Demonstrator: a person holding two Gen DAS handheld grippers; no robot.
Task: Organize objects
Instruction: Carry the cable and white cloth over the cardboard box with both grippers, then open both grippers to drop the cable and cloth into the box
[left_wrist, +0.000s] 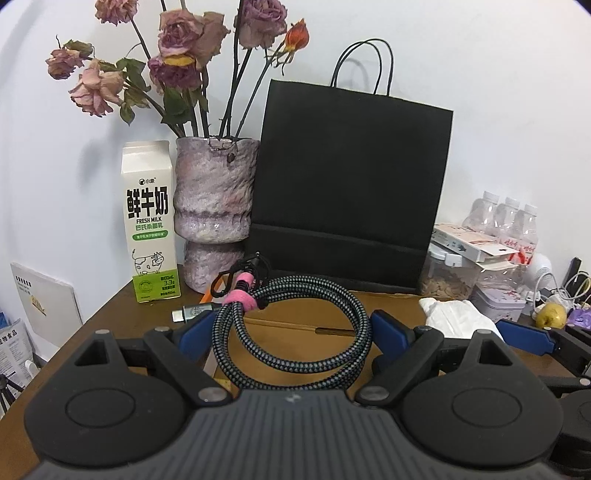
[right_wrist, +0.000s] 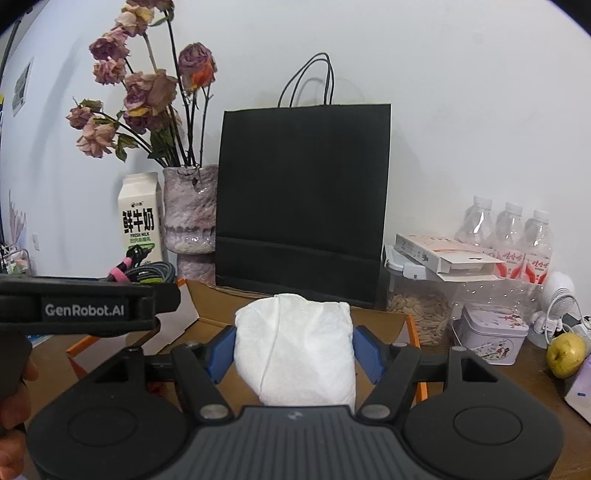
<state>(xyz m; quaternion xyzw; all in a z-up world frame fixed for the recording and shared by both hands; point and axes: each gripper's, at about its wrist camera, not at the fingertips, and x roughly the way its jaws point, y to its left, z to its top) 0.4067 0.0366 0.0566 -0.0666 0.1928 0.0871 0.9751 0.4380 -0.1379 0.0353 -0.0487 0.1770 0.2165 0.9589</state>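
Left gripper (left_wrist: 291, 328) clamps the coiled cable (left_wrist: 295, 332); right gripper (right_wrist: 293, 350) clamps the white tissue pack (right_wrist: 295, 350). Both are held above the cardboard box (right_wrist: 384, 319) mid-counter. Recommend keeping each load level and lowering well inside the box walls before release.

One black paper bag (left_wrist: 347, 192). One milk carton (left_wrist: 150, 225). One vase (left_wrist: 216, 210) holding dried roses, number unclear. One coiled cable (left_wrist: 291, 332). One white cloth bundle (right_wrist: 295, 350). Three water bottles (right_wrist: 509, 232). One clear jar of seeds (right_wrist: 421, 310). One flat paper box (right_wrist: 447, 254). One tin (right_wrist: 491, 332). One pear (right_wrist: 565, 354). One cardboard box (right_wrist: 218, 306).
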